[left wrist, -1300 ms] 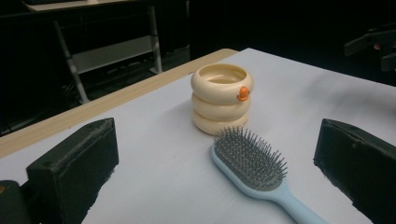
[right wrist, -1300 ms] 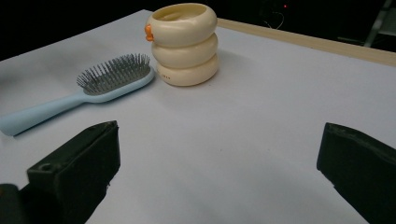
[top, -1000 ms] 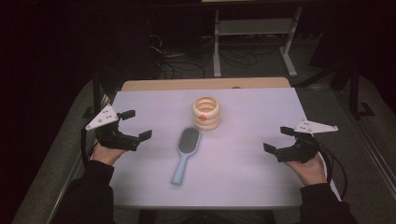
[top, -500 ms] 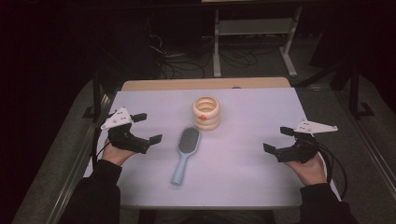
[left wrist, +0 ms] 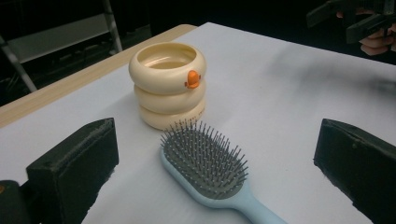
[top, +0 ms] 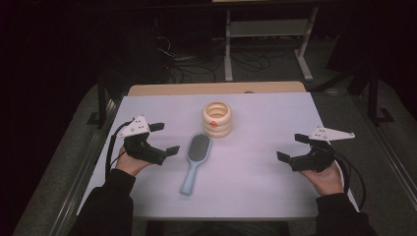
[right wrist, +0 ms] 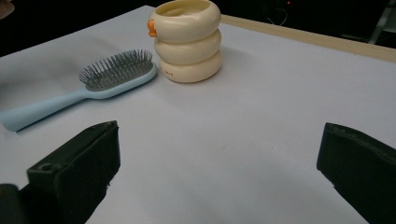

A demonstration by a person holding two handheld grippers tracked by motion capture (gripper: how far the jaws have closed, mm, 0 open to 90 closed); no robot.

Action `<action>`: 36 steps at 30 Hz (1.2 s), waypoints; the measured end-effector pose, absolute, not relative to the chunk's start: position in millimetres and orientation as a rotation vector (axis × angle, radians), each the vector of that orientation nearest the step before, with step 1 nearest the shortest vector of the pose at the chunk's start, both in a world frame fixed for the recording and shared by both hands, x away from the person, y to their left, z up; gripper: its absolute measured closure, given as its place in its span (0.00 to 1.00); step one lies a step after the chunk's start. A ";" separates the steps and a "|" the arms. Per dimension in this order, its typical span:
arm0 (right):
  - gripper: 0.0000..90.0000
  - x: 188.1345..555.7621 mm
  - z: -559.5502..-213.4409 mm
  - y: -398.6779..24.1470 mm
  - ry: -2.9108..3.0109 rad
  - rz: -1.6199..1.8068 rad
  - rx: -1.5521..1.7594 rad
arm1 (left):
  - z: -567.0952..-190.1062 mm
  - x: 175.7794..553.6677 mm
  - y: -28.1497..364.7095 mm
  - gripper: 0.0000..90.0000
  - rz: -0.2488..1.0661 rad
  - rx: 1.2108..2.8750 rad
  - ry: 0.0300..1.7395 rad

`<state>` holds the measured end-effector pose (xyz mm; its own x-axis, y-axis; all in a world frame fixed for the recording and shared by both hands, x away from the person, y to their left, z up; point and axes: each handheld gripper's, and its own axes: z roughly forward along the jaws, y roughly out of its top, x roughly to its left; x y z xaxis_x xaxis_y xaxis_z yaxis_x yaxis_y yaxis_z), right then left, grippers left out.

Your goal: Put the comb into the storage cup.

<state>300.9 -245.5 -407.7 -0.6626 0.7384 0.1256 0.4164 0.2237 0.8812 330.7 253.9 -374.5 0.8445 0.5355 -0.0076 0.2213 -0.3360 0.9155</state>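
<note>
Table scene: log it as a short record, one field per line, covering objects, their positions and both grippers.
surface: white table
hairbrush: light blue hairbrush, lying flat, bristles up, head toward the holder
holder: cream ringed holder, upright, open top, small orange knob on its side, close beyond the brush head; contact cannot be told
left gripper: left gripper, open, beside the hairbrush, holding nothing
right gripper: right gripper, open, away from both objects, holding nothing

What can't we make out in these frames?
- Inside of the cream holder: its rim hides the bottom in all three views.
- Brush handle: cut off by the bottom edge, left gripper view.
- Print low on the holder, right gripper view: too small to read.
- Room behind the table: too dark.
</note>
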 end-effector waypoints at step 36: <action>0.00 301.2 -409.4 -243.1 2.206 1.397 1.070 | -394.4 326.0 212.5 0.00 0.229 2.019 0.449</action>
<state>301.2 -243.1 -409.4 -0.6689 0.7335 0.1204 0.4223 0.2418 0.8736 326.0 212.5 -394.4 0.9125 0.4080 -0.0295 0.2157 -0.4187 0.8821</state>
